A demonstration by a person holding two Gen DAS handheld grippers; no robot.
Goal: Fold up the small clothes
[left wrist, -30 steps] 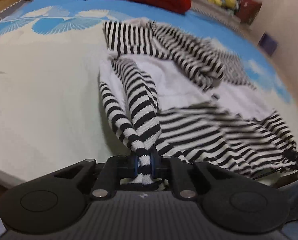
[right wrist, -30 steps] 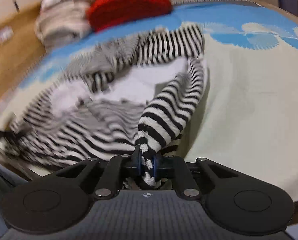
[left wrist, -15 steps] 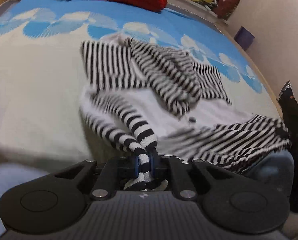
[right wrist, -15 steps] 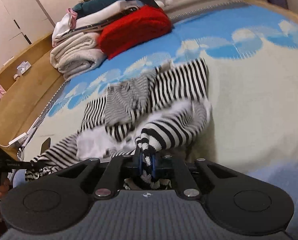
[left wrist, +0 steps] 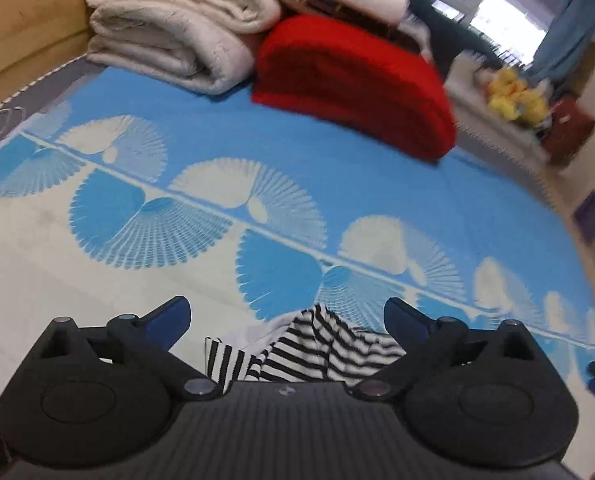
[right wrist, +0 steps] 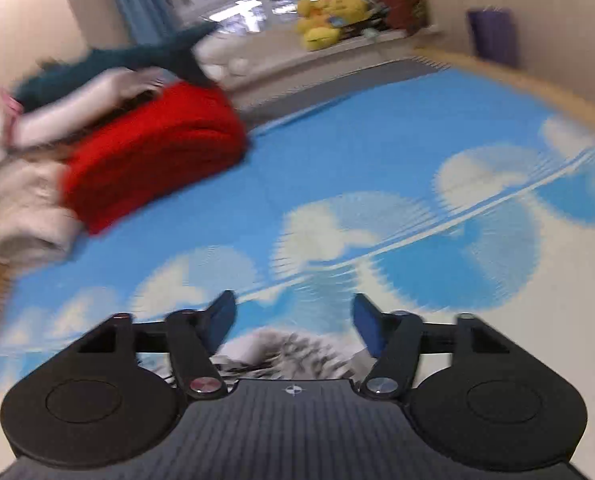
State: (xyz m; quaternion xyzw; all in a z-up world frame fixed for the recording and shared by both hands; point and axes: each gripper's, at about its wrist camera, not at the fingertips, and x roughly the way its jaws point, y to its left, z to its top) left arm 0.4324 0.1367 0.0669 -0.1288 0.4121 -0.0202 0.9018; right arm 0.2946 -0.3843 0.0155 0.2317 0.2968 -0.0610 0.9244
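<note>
Left gripper at the bottom of its view, jaws spread wide after just opening, blue pads clear of any cloth. Striped garment, black and white, bunched low in the frame between the two fingers and partly hidden behind the gripper body, touching neither pad, lying on the blue and cream fan-patterned mat.

Right gripper likewise parted, jaws just opened, nothing pinched. Same striped garment seen only as a blurred grey-white patch low centre in that view, between the fingers and free of them.

Upper left of the left view: folded cream blankets stacked against a wooden wall. Just right of them, touching, a folded red knit. Upper right: yellow plush toys on a ledge near a window with a blue curtain. A purple item at the right edge, too blurred to name.

No readable brand, label or writing anywhere; only a small round emblem on each gripper body, too small to make out.
</note>
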